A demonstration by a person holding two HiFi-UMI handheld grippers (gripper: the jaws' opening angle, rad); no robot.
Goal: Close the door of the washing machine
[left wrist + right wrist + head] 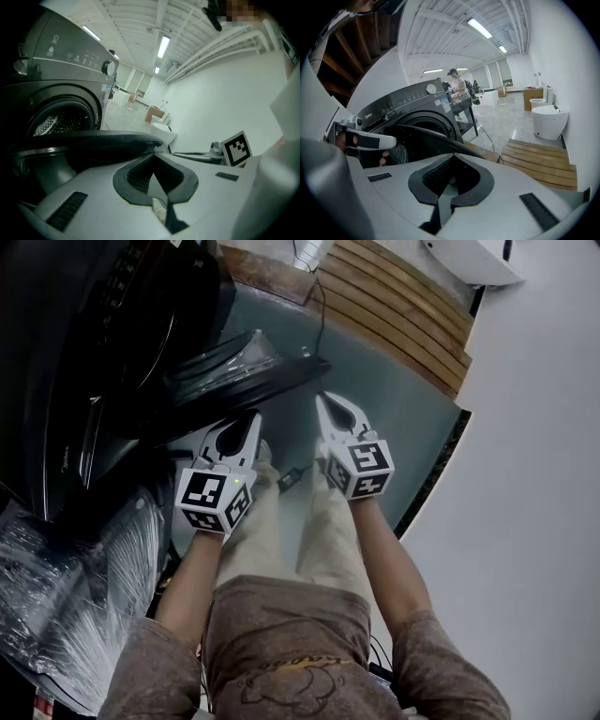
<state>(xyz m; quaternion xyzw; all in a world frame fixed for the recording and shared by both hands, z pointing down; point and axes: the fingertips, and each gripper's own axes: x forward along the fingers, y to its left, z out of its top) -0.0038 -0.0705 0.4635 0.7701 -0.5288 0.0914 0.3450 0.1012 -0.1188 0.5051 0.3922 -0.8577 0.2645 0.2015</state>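
A dark front-loading washing machine (94, 352) stands at the left of the head view. Its round door (234, 371) is swung open and sticks out over the floor. My left gripper (246, 418) is shut and empty, its tips just under the door's outer edge; whether they touch it is unclear. In the left gripper view the door (84, 140) lies straight across above the left gripper (154, 157), with the drum opening (61, 117) behind. My right gripper (323, 401) is shut and empty, a little right of the door. The right gripper view shows the door (426, 138) beyond the right gripper (452, 157).
A wooden platform (403, 306) lies beyond the door, with a cable (319, 296) running across it. Plastic-wrapped goods (66, 587) sit at the lower left. A white wall (525, 474) closes the right side. A person (457, 86) stands far behind the machine.
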